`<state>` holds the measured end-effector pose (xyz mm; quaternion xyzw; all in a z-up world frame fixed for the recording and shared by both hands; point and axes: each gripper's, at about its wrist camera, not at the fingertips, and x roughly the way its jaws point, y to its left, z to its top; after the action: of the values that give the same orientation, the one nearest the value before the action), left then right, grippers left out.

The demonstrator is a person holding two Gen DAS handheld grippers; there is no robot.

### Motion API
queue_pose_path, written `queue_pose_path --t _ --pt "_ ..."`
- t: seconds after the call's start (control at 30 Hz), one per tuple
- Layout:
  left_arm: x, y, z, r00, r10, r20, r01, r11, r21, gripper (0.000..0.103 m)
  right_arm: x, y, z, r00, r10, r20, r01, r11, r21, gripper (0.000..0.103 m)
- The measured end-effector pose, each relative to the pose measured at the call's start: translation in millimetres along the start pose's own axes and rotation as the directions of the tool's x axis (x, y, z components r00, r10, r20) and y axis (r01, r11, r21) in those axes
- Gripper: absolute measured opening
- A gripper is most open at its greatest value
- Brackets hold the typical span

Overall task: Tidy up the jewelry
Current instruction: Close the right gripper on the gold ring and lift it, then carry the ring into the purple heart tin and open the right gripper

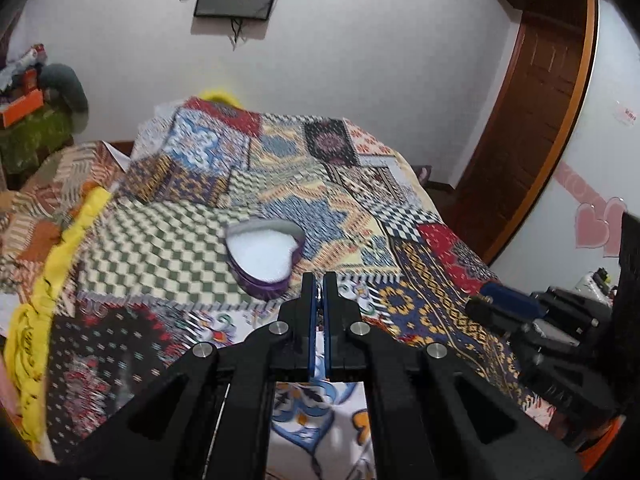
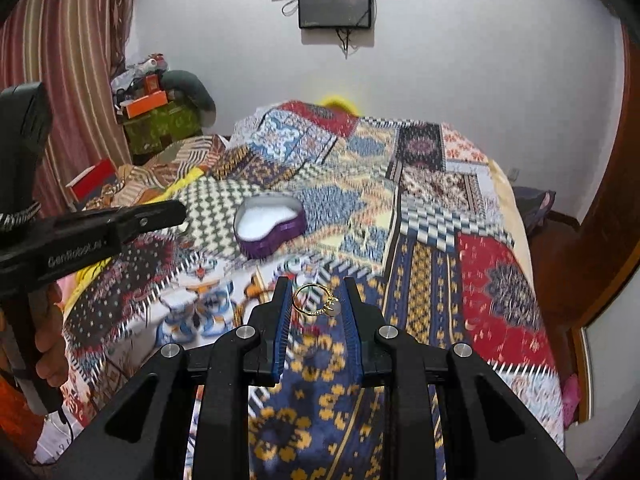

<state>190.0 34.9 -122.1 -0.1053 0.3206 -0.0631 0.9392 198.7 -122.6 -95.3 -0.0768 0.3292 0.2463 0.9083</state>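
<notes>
Patchwork bedspread (image 2: pixel 440 208) (blurred), perhaps bedroom

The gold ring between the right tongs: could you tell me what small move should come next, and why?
Probably carry the right tongs forward and left toward the heart-shaped box. The gold ring sits clamped between their blue pads, above the quilt, while the purple box lies open ahead, its white lining bare.

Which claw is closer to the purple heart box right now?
Left. The left claw sits just short of the purple heart box; the right claw, pinching a gold ring, is farther back on the bedspread.
</notes>
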Motion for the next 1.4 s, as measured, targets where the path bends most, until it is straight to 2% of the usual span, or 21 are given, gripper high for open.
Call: queue_pose_path --t 0.27,0.47,0.7,0.9,1.17,1.4 --pt "-14.1 21.3 19.7 0.999 0.011 0.041 -0.01 1.0 -0.014 0.001 5.8 11.8 31.3 0.999 -0.021 0.047 0.023 0.998 -0.054 0.022" --pt "-17.0 35.0 35.2 0.997 0.04 0.067 -0.041 0.999 0.005 0.001 14.5 25.1 44.0 0.998 0.003 0.061 0.002 0.997 -0.076 0.022" --pt "-2.1 43.1 51.4 0.995 0.062 0.079 -0.063 0.998 0.019 0.001 37.1 38.4 65.1 0.997 0.046 0.062 -0.039 0.994 -0.103 0.022" --pt "26.1 52.0 55.9 0.997 0.064 0.045 -0.064 0.998 -0.001 0.001 66.0 41.4 78.2 0.997 0.07 0.042 -0.063 0.989 -0.137 0.022" --pt "65.2 66.6 56.9 0.997 0.072 -0.016 -0.072 0.997 -0.032 0.001 112.7 33.4 82.7 0.995 0.087 -0.055 -0.095 0.983 -0.157 0.022" --pt "100.1 79.5 56.1 0.995 0.052 -0.083 -0.057 0.997 -0.061 0.001 150.6 26.9 79.4 0.978 0.124 -0.17 -0.15 0.977 -0.154 0.022"
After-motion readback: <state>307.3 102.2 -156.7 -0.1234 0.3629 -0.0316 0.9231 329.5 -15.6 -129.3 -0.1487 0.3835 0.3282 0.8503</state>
